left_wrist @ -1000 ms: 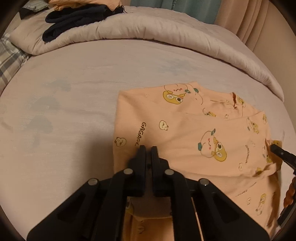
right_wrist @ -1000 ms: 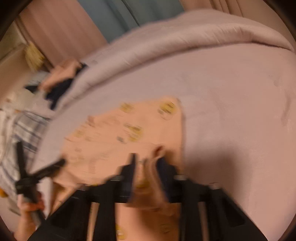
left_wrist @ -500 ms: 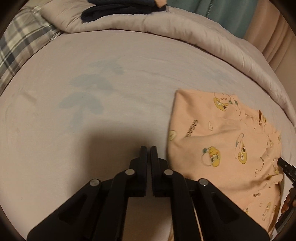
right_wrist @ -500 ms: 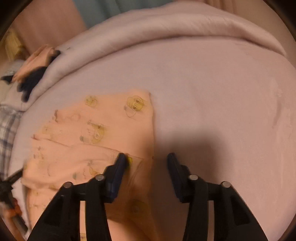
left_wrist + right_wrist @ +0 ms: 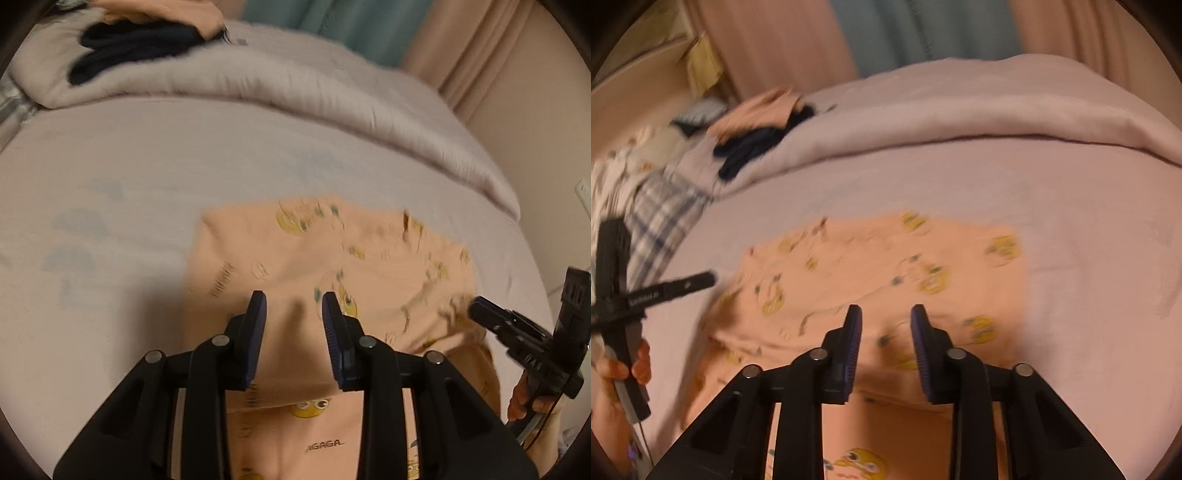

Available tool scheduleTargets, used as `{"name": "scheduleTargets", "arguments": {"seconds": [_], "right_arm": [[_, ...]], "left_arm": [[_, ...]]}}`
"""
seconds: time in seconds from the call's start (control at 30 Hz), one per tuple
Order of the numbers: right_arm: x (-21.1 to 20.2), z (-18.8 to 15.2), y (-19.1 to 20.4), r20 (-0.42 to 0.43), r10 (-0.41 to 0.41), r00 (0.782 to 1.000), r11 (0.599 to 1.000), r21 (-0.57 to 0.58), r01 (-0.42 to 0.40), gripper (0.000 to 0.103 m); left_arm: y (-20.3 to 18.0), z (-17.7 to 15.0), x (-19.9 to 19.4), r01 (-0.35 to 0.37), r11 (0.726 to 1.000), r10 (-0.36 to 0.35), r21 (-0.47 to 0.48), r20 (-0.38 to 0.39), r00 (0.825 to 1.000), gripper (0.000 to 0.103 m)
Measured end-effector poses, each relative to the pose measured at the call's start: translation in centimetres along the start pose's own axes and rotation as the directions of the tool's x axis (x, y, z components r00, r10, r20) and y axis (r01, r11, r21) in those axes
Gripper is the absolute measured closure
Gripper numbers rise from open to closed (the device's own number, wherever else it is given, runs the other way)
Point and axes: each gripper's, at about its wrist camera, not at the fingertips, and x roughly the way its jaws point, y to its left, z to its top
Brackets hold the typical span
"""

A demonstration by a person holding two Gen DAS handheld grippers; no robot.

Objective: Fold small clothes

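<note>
A small peach garment (image 5: 325,258) printed with yellow cartoon figures lies partly folded on the bed; it also shows in the right wrist view (image 5: 886,273). My left gripper (image 5: 293,306) is open and empty, just above the garment's near folded layer. My right gripper (image 5: 886,321) is open and empty, over the garment's near edge. The right gripper shows at the right of the left wrist view (image 5: 517,332); the left gripper shows at the left of the right wrist view (image 5: 653,291). Both views are blurred.
The pale lilac bed sheet (image 5: 110,184) surrounds the garment. A rolled duvet (image 5: 295,96) runs along the far side with dark and peach clothes (image 5: 140,40) on it. A plaid pillow (image 5: 661,218) lies at the left. Curtains (image 5: 886,33) hang behind.
The left gripper opened and swung back from the bare sheet over the garment. The right gripper let go of the garment, stayed open and moved left over its near edge.
</note>
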Motion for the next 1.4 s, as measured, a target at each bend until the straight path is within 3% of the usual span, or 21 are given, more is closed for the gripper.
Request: {"name": "scheduleTargets", "arguments": {"seconds": [0.1,0.23,0.3,0.37,0.5,0.57,0.67,0.8,0.87,0.9,0.97,1.0,1.17,1.4], "right_arm": [[2.3,-1.9,0.1,-0.129,-0.111,0.985,0.991,-0.086,0.1,0.08],[0.8,-3.5,-1.2,-0.114,-0.143,0.983,0.984,-0.123,0.129,0.087],[0.3,-3.4,-1.7,-0.126,-0.148,0.981,0.984,-0.114,0.134,0.087],[-0.4,-3.0,-0.7,-0.129,-0.15,0.98,0.986,-0.097,0.138,0.087],[-2.0,-2.8,0.7,-0.063,-0.093,0.994,0.994,-0.06,0.089,0.087],[-1.6,-2.1,0.6,-0.044,-0.048,0.998,0.998,-0.038,0.046,0.087],[-0.2,-1.0,1.3,-0.008,0.001,1.0,1.0,-0.025,-0.001,0.087],[2.2,-0.4,1.7,-0.029,0.006,1.0,1.0,-0.022,-0.007,0.087],[3.6,-1.3,1.7,-0.092,-0.1,0.991,0.993,-0.066,0.094,0.087],[3.5,-1.6,1.5,-0.105,-0.124,0.987,0.99,-0.083,0.115,0.087],[2.2,-2.9,1.2,-0.099,-0.151,0.984,0.984,-0.108,0.14,0.087],[1.6,-3.5,0.9,-0.112,-0.175,0.978,0.981,-0.109,0.163,0.087],[-1.2,-5.2,-1.1,-0.108,-0.129,0.986,0.991,-0.033,0.126,0.088],[-4.1,-6.4,-2.3,-0.058,-0.147,0.987,0.988,0.034,0.149,0.083]], "left_arm": [[0.2,-2.0,2.0,-0.002,1.0,0.001,-0.011,-0.079,0.997,0.073],[-0.8,-5.3,1.1,-0.003,0.991,0.008,0.135,-0.032,0.999,0.069],[-0.9,-5.6,0.3,0.014,0.988,-0.008,0.152,-0.041,0.999,0.066],[-0.2,-4.6,-0.4,0.041,0.992,-0.036,0.118,-0.039,0.999,0.064],[0.6,-1.4,-1.0,0.067,0.997,-0.068,0.047,0.024,0.997,0.049],[0.1,0.0,-0.1,0.11,0.994,-0.111,0.029,0.023,0.994,0.049],[0.0,1.7,2.1,0.116,0.993,-0.116,0.014,-0.012,0.993,0.049],[0.8,3.4,6.6,0.009,0.998,-0.013,-0.058,-0.069,0.998,0.054],[1.1,3.9,6.9,-0.036,0.998,0.034,-0.059,-0.032,0.999,0.052],[1.0,4.4,7.0,-0.122,0.992,0.121,-0.036,-0.015,0.992,0.054],[1.2,4.8,7.3,-0.183,0.983,0.183,-0.021,-0.004,0.983,0.057],[1.5,5.1,7.6,-0.181,0.983,0.181,-0.02,-0.007,0.983,0.057],[2.2,4.5,6.0,-0.159,0.986,0.159,-0.049,0.005,0.987,0.057],[4.7,-0.9,-0.7,-0.089,0.992,0.096,-0.091,0.074,0.993,0.052]]}}
